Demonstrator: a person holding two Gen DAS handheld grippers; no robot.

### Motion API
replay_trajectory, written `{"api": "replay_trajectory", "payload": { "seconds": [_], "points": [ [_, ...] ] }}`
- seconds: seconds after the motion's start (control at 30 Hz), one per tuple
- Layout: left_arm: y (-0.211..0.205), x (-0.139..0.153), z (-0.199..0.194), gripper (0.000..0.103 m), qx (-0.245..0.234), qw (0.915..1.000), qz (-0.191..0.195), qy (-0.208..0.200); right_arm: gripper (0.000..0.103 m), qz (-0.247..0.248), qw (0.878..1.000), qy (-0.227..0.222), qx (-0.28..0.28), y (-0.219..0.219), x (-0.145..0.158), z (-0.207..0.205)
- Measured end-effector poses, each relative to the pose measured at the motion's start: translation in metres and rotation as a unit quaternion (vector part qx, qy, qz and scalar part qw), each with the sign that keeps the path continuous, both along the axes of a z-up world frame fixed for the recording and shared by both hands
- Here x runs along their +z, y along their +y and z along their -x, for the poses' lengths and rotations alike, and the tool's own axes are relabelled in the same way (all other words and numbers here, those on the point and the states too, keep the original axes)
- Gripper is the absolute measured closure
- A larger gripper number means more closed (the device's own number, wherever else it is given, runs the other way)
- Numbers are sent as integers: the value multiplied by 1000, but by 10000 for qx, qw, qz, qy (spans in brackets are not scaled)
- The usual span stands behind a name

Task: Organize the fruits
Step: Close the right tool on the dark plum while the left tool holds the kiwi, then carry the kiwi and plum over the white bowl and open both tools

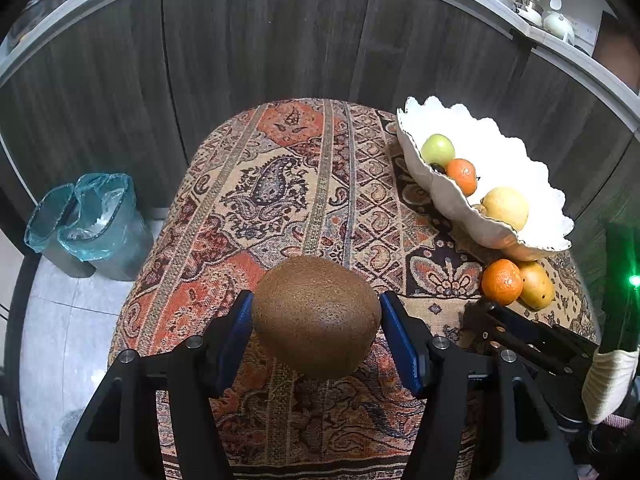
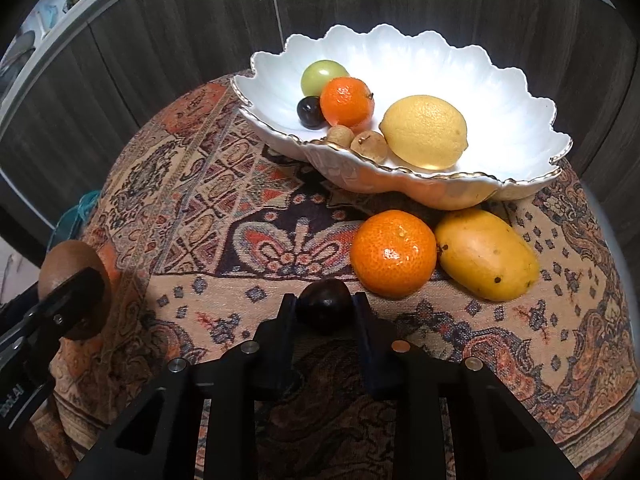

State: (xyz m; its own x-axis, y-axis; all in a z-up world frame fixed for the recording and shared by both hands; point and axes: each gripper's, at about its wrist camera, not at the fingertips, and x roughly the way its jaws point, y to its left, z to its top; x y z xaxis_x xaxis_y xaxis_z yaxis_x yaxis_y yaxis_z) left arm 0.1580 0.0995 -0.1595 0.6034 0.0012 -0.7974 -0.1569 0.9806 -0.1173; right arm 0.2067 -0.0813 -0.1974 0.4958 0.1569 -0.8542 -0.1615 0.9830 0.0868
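Dim indoor light; blown-out glare on white bowl (image 1: 500,152); heavy fisheye edge warping

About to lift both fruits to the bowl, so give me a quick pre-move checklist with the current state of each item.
1. Left gripper clamped on kiwi: ok.
2. Right gripper shut on dark plum: ok.
3. Plum clear of tangerine beside it: cannot tell.
4. Free room in white scalloped bowl: ok.
5. Mango and tangerine on cloth, not yet in the bowl: not ok.
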Motion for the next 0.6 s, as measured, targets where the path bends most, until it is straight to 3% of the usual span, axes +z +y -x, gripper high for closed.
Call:
{"api": "replay_trajectory", "payload": {
  "seconds": [0.3,0.6],
  "points": [
    [-8,16,2,41,-53,9999,44,-128,74,-104,9995,-275,121,-6,30,13],
    [-31,48,-12,41,-254,9987,68,-430,75,-135,9959,-891,53,-21,77,11]
  ]
}}
